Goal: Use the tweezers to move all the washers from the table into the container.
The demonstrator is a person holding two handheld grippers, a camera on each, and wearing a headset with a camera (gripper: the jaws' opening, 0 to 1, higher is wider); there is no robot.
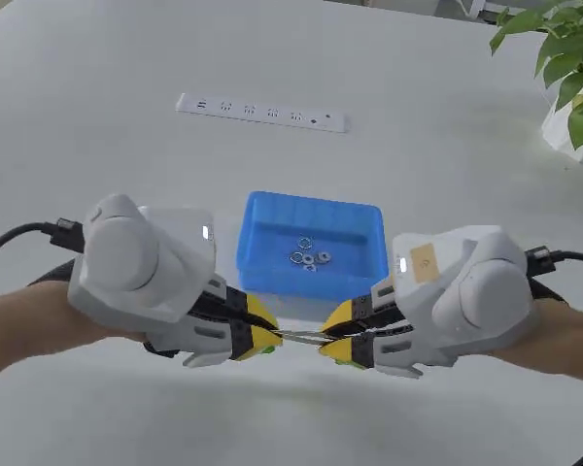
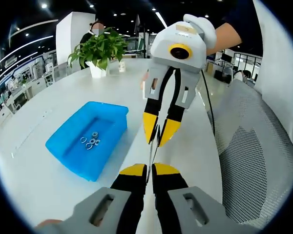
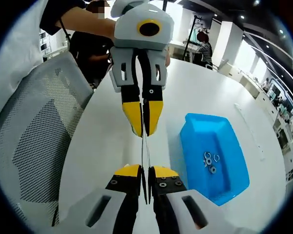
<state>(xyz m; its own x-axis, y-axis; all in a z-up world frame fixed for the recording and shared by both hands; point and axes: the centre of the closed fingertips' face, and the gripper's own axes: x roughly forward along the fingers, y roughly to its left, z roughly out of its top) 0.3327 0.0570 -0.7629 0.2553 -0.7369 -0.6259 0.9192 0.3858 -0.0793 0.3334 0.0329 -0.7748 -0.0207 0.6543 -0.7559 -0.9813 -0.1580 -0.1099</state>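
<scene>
Tweezers (image 1: 299,338) bridge left gripper (image 1: 270,337) and right gripper (image 1: 325,343), each clamped on one end, blades nearly closed, empty; washers (image 1: 309,256) lie in container (image 1: 272,216), so I'd release one end only with the other firm.

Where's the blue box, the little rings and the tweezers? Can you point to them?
blue container (image 1: 311,201), head view, on its far rim.
washers (image 1: 309,256), head view, middle of the small pile lying inside the box.
tweezers (image 1: 298,337), head view, on the bare thin metal middle.
</scene>
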